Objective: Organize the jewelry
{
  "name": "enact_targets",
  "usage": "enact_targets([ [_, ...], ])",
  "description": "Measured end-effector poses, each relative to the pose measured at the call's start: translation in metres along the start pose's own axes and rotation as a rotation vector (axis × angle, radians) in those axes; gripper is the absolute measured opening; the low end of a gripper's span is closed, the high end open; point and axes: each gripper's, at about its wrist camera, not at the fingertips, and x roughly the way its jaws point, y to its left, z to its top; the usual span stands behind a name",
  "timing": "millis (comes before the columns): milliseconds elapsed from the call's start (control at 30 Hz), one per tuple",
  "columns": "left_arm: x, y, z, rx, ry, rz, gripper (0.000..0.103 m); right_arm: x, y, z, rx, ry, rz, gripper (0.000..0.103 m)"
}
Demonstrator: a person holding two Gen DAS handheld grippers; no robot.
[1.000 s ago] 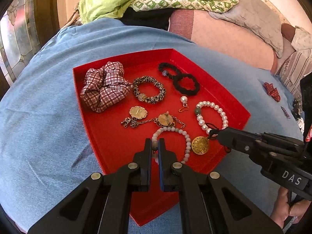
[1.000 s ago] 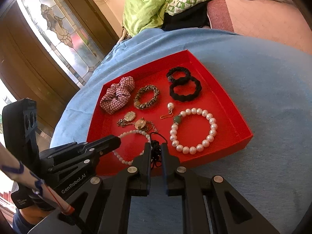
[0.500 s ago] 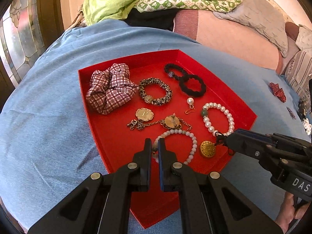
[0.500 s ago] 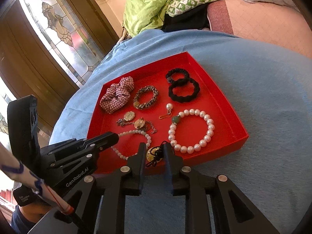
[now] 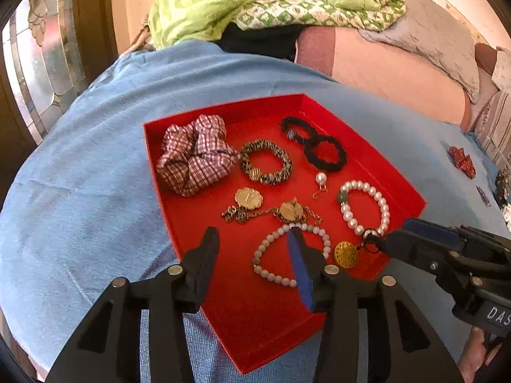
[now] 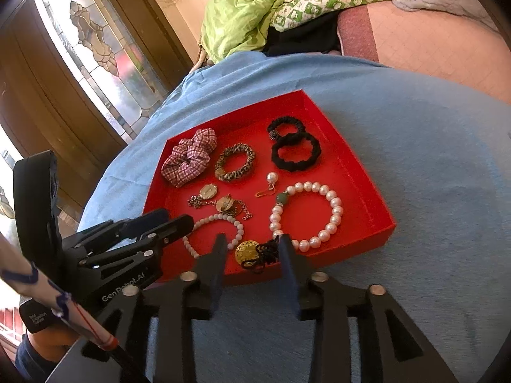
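A red tray (image 5: 319, 335) (image 6: 361, 172) sits on a blue cloth and holds jewelry. A gold round pendant (image 5: 346, 254) (image 6: 246, 251) on a black cord (image 6: 263, 255) lies at the tray's near edge. My right gripper (image 6: 252, 245) is open around it, its jaws apart and off the pendant; it also shows in the left wrist view (image 5: 392, 239). My left gripper (image 5: 252, 239) (image 6: 175, 220) is open and empty over a small pale bead bracelet (image 5: 290, 255) (image 6: 214, 233). A large pearl bracelet (image 6: 306, 210) lies beside.
The tray also holds a plaid scrunchie (image 5: 194, 156), a leopard scrunchie (image 5: 266, 166), two black hair ties (image 5: 314, 146), a pearl earring (image 5: 320, 182) and gold chain pendants (image 5: 271, 207). Red items (image 5: 461, 162) lie on the cloth at right. Bedding (image 5: 271, 3) lies beyond.
My right gripper opened and let go of the gold pendant, which now lies in the tray. My left gripper opened from shut.
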Motion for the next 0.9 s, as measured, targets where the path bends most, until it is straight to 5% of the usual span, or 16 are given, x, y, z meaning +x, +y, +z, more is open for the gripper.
enact_targets([
  [267,-0.01,-0.003,-0.001,-0.027,-0.063,0.107,0.078,-0.025,-0.002,-0.001,-0.02,-0.04,-0.059,0.063],
  [533,0.0,-0.004,-0.009,-0.04,-0.02,0.161,0.079,-0.046,0.003,-0.006,-0.077,-0.074,-0.118,0.069],
  [700,0.007,-0.002,-0.015,-0.049,0.001,0.193,0.092,-0.053,0.007,-0.009,-0.115,-0.083,-0.167,0.079],
  [900,-0.007,0.016,-0.028,-0.175,0.004,0.223,0.092,-0.066,0.011,-0.026,-0.192,-0.076,-0.272,0.082],
])
